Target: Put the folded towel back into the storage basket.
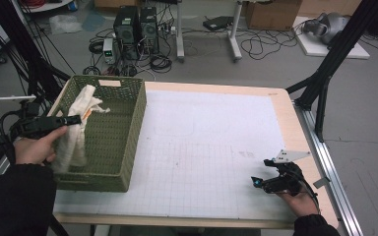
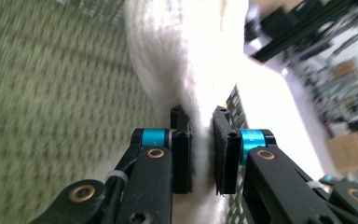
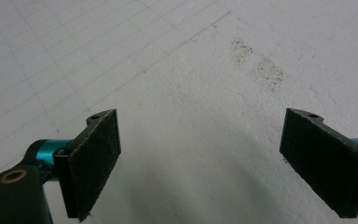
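The white cloth [image 1: 76,129] is soft, light and limp; it hangs over the left wall of the green basket [image 1: 123,135]. The left gripper [image 2: 200,140] holds it between narrow fingers, on a thick fold, a safe hold. The right gripper [image 3: 200,163], fingers wide, rests well apart from the basket.

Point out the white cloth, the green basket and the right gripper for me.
white cloth [image 1: 75,140], high view, on the hanging lower fold.
green basket [image 1: 137,110], high view, on its right wall.
right gripper [image 3: 200,163], right gripper view, midway between its open jaws.
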Motion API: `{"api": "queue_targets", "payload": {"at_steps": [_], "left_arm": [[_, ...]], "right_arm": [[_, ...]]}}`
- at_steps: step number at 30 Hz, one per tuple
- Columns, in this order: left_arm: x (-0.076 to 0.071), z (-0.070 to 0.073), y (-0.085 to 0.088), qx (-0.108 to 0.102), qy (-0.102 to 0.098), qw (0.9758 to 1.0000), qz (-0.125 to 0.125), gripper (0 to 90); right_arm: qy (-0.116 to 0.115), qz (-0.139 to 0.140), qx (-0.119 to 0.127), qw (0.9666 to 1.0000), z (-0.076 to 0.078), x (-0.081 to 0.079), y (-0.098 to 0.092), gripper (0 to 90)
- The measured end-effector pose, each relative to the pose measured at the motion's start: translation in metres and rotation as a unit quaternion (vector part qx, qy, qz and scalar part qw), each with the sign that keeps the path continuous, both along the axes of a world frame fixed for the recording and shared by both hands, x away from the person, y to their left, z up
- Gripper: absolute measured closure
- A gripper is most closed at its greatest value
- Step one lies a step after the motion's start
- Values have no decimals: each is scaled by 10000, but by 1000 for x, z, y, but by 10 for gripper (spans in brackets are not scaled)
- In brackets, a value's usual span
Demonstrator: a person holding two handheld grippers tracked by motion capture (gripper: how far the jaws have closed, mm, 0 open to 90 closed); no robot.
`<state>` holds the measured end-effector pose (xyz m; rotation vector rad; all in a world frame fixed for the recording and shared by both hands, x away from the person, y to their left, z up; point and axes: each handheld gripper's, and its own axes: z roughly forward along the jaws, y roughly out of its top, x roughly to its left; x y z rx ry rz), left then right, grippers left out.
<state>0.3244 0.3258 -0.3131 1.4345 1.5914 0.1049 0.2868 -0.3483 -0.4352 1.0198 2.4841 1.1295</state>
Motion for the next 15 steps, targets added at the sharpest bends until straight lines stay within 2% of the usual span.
{"api": "queue_targets", "payload": {"at_steps": [3, 7, 8, 15], "left_arm": [[5, -4, -5, 323, 153, 9994, -15, 799], [20, -19, -20, 620, 422, 9971, -109, 799], [24, -23, -23, 632, 472, 9968, -126, 798], [43, -45, -37, 1052, 534, 9930, -76, 793]], "right_arm": [[1, 17, -41, 10000, -1, 1, 2, 115], [7, 38, -49, 10000, -1, 1, 4, 115], [12, 31, -47, 10000, -1, 1, 3, 114], [45, 33, -51, 10000, -3, 2, 2, 115]]}}
